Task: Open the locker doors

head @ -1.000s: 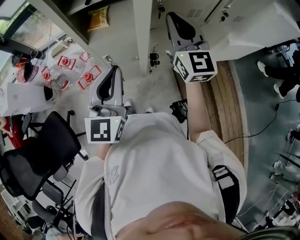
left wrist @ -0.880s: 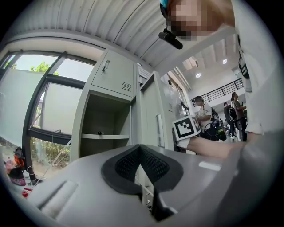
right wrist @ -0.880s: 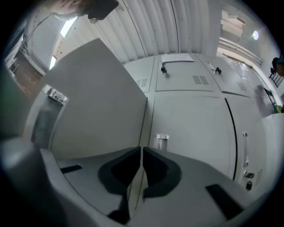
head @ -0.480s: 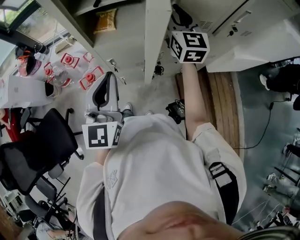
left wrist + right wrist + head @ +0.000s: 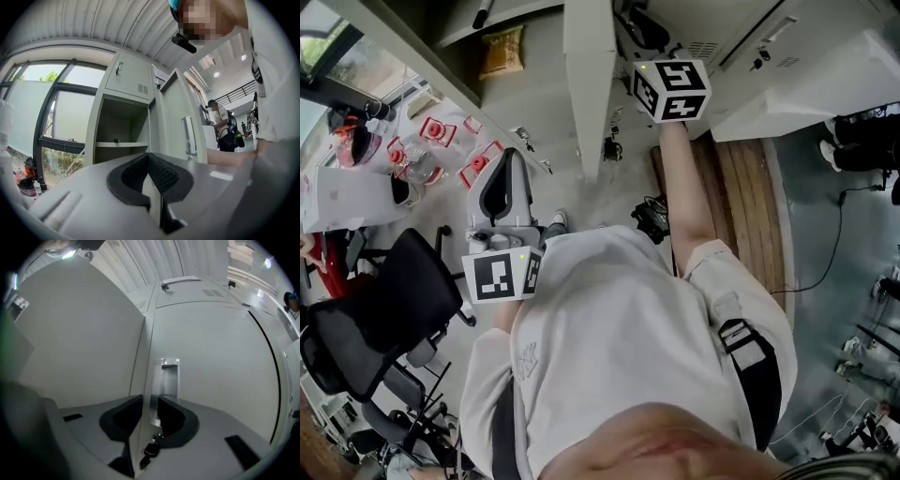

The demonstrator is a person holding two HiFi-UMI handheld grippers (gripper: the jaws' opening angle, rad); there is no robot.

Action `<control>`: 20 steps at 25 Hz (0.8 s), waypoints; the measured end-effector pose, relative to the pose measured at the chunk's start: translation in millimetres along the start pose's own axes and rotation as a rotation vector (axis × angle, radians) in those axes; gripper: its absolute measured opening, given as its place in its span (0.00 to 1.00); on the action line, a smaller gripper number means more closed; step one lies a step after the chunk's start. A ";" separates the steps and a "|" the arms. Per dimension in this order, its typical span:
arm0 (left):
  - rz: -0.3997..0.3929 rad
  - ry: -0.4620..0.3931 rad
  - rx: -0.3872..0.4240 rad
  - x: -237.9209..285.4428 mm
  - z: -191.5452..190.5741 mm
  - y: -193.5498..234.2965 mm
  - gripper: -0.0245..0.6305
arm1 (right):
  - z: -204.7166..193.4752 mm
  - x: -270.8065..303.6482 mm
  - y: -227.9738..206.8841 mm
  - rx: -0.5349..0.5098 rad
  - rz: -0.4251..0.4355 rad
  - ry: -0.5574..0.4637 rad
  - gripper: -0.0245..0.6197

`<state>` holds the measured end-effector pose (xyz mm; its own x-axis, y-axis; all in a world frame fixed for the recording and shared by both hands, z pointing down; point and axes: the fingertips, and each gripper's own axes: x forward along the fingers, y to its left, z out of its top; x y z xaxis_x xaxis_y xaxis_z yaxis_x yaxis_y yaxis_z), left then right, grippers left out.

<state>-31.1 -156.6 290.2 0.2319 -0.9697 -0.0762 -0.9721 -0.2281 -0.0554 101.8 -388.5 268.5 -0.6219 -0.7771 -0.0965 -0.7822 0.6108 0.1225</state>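
In the right gripper view a closed grey locker door (image 5: 220,371) fills the picture. It has an upright metal handle (image 5: 169,378) and a key in its lock (image 5: 151,449). My right gripper (image 5: 150,404) is close up to it. Its jaws stand apart, with the handle's lower end and the door's edge seen in the gap. In the head view it reaches out at the lockers (image 5: 639,30), beside an open door (image 5: 586,84). My left gripper (image 5: 149,161) is shut and empty, held low (image 5: 500,192), facing an open locker with a shelf (image 5: 119,144).
A black office chair (image 5: 375,319) stands at my left. Behind it is a table with red-and-white items (image 5: 441,141). A yellow bag (image 5: 502,49) lies on a shelf. Under the lockers runs a wooden platform (image 5: 750,187). A cable (image 5: 825,253) crosses the floor. Another person (image 5: 220,126) stands further off.
My right arm has stretched forward and carried its gripper up to the locker door beside the open one. The left gripper has hardly moved.
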 end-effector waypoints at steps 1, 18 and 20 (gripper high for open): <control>-0.004 0.000 0.000 1.6 0.2 -0.7 0.04 | 0.5 -2.5 0.6 0.001 0.008 -0.005 0.18; -0.129 0.006 -0.018 10.0 -4.5 -36.5 0.04 | 12.3 -133.8 11.7 -0.007 0.229 -0.007 0.18; -0.141 0.008 -0.022 12.1 -5.8 -39.8 0.04 | 12.9 -151.4 5.9 -0.002 0.228 -0.003 0.18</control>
<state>10.2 -159.7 297.3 0.3661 -0.9286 -0.0611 -0.9304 -0.3640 -0.0432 190.9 -265.3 271.1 -0.7826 -0.6187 -0.0687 -0.6214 0.7701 0.1439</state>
